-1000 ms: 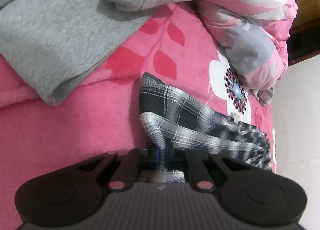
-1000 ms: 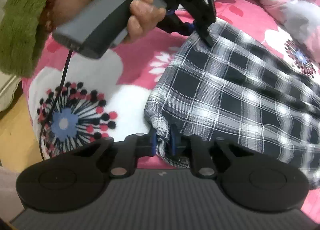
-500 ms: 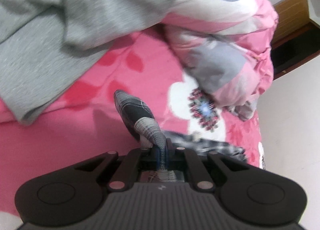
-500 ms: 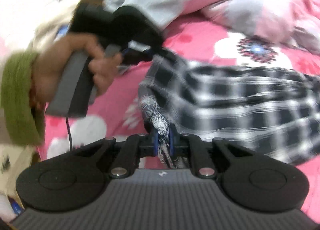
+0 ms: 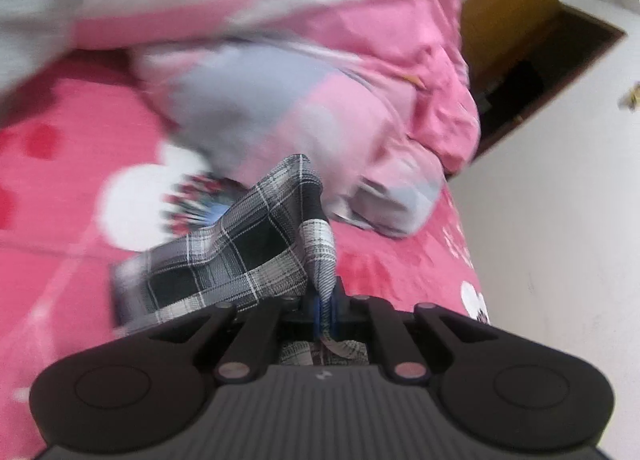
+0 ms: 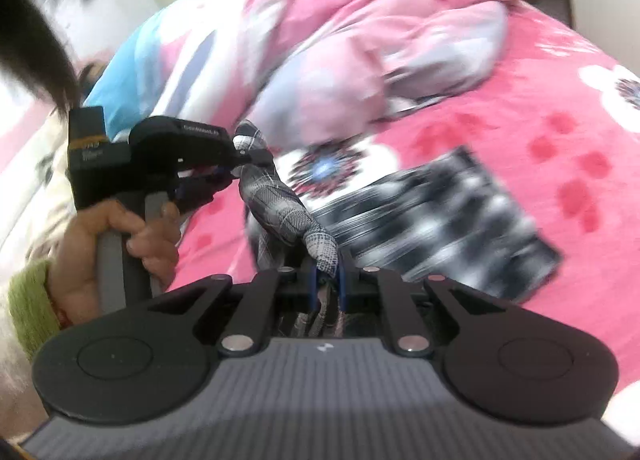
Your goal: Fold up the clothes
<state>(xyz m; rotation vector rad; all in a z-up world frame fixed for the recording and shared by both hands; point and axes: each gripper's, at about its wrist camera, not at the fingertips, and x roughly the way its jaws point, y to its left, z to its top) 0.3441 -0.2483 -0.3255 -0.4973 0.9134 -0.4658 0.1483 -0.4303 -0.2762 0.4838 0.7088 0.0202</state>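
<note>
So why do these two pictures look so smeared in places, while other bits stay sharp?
Left wrist view: the bedding is streaked with motion blur; the left gripper and the pinched plaid garment stay crisp. Right wrist view: the garment's far end smears, the right gripper is sharp. Fisheye bends the edges.

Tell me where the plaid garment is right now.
The plaid garment hangs between both grippers, lifted over the pink bedsheet, just in front of the bundled quilt.

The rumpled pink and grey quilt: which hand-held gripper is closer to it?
Left. The left hand-held gripper, pinching the plaid cloth, sits right in front of the quilt. The right hand-held gripper grips the same cloth farther back from it.
</note>
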